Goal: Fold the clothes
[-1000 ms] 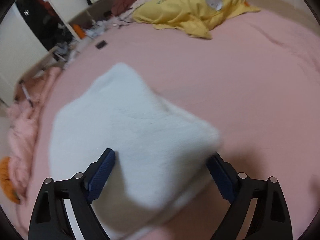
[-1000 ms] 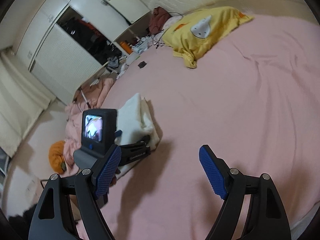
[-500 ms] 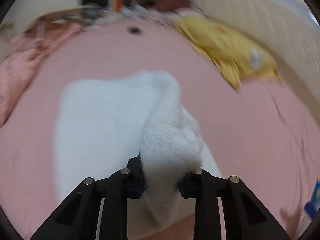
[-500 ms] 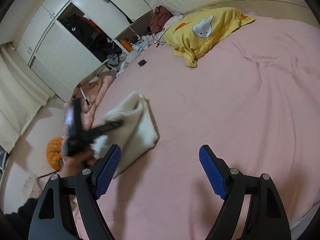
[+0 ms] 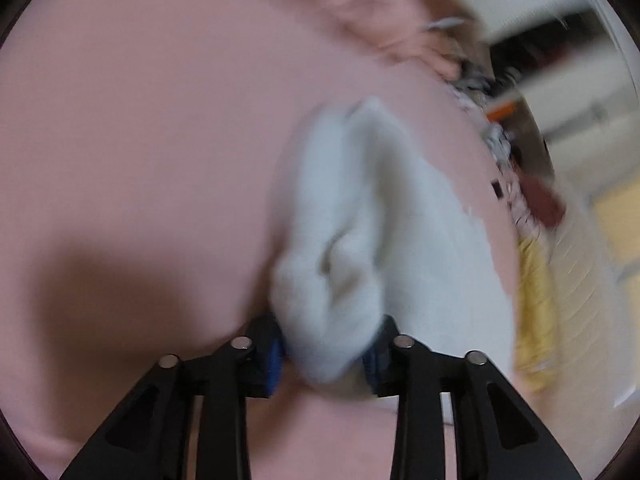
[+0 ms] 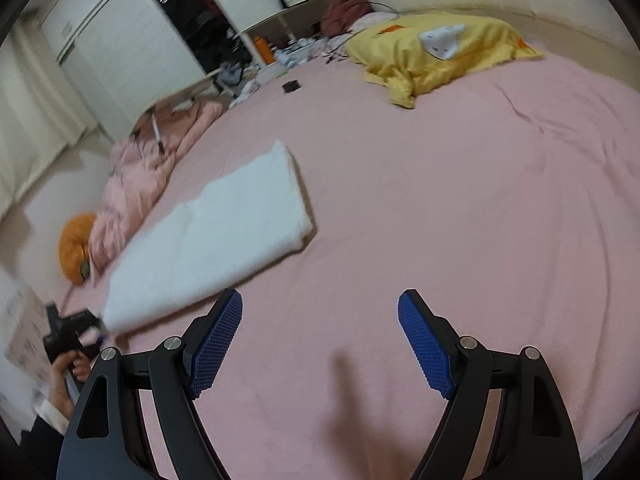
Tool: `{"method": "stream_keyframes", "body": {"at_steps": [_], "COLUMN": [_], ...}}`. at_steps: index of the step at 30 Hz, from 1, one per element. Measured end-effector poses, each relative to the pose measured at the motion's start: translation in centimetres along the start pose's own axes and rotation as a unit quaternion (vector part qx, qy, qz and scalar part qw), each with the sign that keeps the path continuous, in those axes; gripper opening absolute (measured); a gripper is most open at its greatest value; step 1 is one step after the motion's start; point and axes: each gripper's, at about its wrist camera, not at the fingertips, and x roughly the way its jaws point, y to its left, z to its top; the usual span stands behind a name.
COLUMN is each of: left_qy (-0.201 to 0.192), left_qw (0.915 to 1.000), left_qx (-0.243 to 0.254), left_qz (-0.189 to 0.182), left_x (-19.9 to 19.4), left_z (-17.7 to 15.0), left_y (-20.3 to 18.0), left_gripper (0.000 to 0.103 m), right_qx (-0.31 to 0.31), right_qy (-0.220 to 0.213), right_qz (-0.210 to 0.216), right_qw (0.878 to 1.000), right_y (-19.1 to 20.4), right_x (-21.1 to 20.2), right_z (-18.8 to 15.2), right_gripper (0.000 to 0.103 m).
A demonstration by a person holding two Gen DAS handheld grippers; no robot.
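Observation:
A white fluffy garment [image 6: 208, 240] lies stretched out on the pink bed sheet [image 6: 440, 208], left of centre in the right wrist view. My left gripper [image 5: 326, 354] is shut on a bunched corner of the white garment [image 5: 360, 232] and holds it at the bed's near left edge; it also shows in the right wrist view [image 6: 96, 322]. The left wrist view is motion-blurred. My right gripper [image 6: 320, 340] is open and empty, hovering over bare sheet to the right of the garment.
A yellow pillow [image 6: 436, 52] lies at the head of the bed. A crumpled pink blanket [image 6: 136, 184] and an orange object [image 6: 76, 244] sit off the bed's left side. A small dark object [image 6: 291, 86] lies on the sheet. Wardrobes and clutter stand behind.
My left gripper closed on the white garment's corner and pulled it toward the bed's near left edge, stretching the garment out long. My right gripper stayed open over the sheet.

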Motion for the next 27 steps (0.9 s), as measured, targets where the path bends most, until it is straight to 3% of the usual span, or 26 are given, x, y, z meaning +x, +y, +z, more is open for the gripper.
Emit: {"method": "stream_keyframes", "body": {"at_steps": [1,2,4,7,9,10,12,13,15,16,18,20,21,23,24,26,27], "left_qy": [-0.017,-0.037,-0.086,-0.181,-0.159,-0.142,-0.103,-0.084,-0.055,-0.043,-0.044,-0.072,-0.087,-0.120,-0.130,-0.110,-0.113], "left_qw": [0.9991,0.9989,0.9957,0.9747,0.9650,0.9572,0.9436,0.9357,0.9275,0.9232,0.9176,0.9113,0.9030,0.8892,0.8888,0.9303,0.9383], "left_qx": [-0.018,-0.016,0.001,0.064,0.163,0.213,0.291,0.322,0.344,0.347,0.346,0.364,0.371,0.361,0.340,0.257,0.237], "left_qz": [-0.034,-0.022,0.034,0.115,0.130,0.135,0.121,0.116,0.135,0.160,0.191,0.179,0.199,0.255,0.278,0.238,0.225], "left_x": [-1.0,-2.4,-5.2,-9.7,-8.5,-7.2,-3.4,-1.6,1.4,2.8,3.8,2.3,1.3,0.1,-0.3,-1.6,-2.8], "left_z": [-0.4,-0.7,-0.7,-0.5,-0.2,-0.4,-2.0,-2.8,-3.6,-3.8,-3.6,-4.1,-4.4,-4.0,-3.3,-1.0,-0.9], "left_y": [1.2,1.5,1.0,-1.8,-6.1,-8.5,-13.3,-15.2,-15.4,-14.7,-12.6,-11.4,-10.7,-9.4,-8.4,-5.4,-4.9], "left_gripper": [0.033,0.034,0.051,0.060,0.065,0.075,0.088,0.088,0.088,0.088,0.088,0.085,0.081,0.083,0.102,0.103,0.099], "right_qx": [-0.010,-0.019,-0.023,-0.024,-0.058,-0.087,-0.133,-0.151,-0.168,-0.172,-0.180,-0.191,-0.202,-0.198,-0.186,-0.143,-0.124], "right_qy": [0.007,0.013,0.033,0.038,0.024,0.021,0.026,0.028,0.038,0.045,0.051,0.056,0.043,0.018,0.011,0.014,0.018], "right_qz": [-0.007,-0.014,-0.020,-0.013,-0.004,-0.003,-0.003,-0.008,-0.014,-0.018,-0.020,-0.018,-0.009,0.001,-0.014,-0.086,-0.097], "right_qw": [1.000,1.000,0.999,0.999,0.998,0.996,0.991,0.988,0.985,0.984,0.982,0.980,0.978,0.980,0.982,0.986,0.987], "right_y": [0.3,0.6,1.1,2.6,5.4,7.3,10.4,11.9,13.7,14.1,13.2,12.0,11.4,9.7,8.9,7.6,7.2], "right_x": [0.4,0.7,1.7,3.2,4.8,6.3,9.4,11.4,15.3,17.0,18.9,20.7,20.7,19.2,18.6,18.1,17.9], "right_z": [-0.2,-0.5,-0.8,0.2,2.4,3.8,6.1,7.2,8.4,8.6,7.7,6.6,5.9,5.1,5.1,5.6,5.8], "right_gripper": [0.080,0.080,0.080,0.080,0.080,0.080,0.080,0.080,0.080,0.080,0.080,0.081,0.081,0.081,0.081,0.083,0.083]}}
